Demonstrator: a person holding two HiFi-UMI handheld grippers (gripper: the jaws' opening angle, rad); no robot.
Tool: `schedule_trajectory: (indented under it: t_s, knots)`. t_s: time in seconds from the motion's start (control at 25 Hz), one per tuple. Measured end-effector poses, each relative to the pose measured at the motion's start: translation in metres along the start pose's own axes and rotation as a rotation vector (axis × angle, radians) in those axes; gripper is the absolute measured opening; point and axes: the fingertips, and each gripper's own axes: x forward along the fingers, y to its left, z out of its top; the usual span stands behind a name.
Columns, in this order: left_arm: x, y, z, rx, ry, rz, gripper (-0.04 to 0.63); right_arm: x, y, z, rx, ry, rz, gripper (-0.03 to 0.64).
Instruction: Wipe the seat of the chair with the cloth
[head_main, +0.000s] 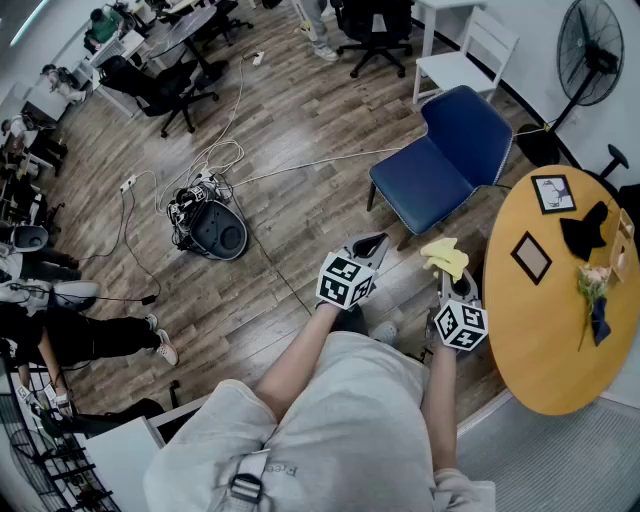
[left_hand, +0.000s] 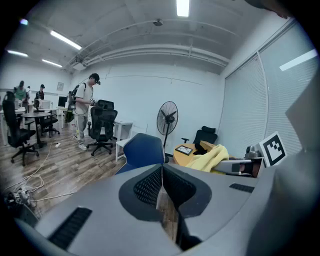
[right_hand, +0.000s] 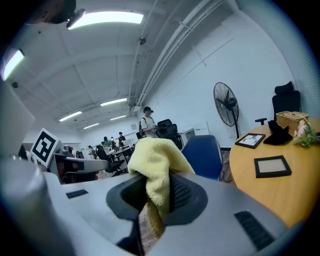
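Right gripper view shows your right claw (right_hand: 157, 192) grasping the cloth (right_hand: 155, 165), bunched above its jaws. Just ahead stands the chair (right_hand: 202, 156); right of the claw, the table (right_hand: 270, 197). Your left claw (left_hand: 162, 186) is clenched, jaws touching.

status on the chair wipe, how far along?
Done: the yellow fluffy cloth is clamped in the right tool. In hand: both tools are held short of the blue padded chair, and the left tool is shut and empty. Left: the cloth is not yet on the seat, so all the wiping is to do.
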Motion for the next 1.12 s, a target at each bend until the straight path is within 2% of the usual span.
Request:
schedule_trajectory:
  t_s: [0.44, 0.6, 0.68, 0.88, 1.04, 1.12]
  knots:
    - [-0.005, 0.013, -0.003, -0.031, 0.024, 0.054, 0.028, 0.004, -0.001, -0.001, 0.003, 0.019, 0.022, 0.074]
    - [-0.002, 0.024, -0.018, -0.088, 0.164, 0.109, 0.028, 0.004, -0.006, 0.002, 0.084, -0.009, 0.042, 0.074]
    - [-0.001, 0.029, -0.018, -0.116, 0.198, 0.122, 0.028, 0.006, -0.009, 0.004, 0.123, -0.022, 0.051, 0.074]
    - [-0.004, 0.033, -0.004, -0.026, 0.153, 0.13, 0.028, 0.013, -0.014, 0.004, 0.133, -0.021, 0.032, 0.074]
    - [-0.01, 0.037, 0.008, 0.039, 0.076, 0.134, 0.028, 0.023, -0.017, -0.001, 0.134, -0.005, 0.024, 0.075]
    - [-0.011, 0.046, 0.01, 0.055, 0.071, 0.151, 0.028, 0.027, -0.018, -0.005, 0.146, 0.001, 0.027, 0.075]
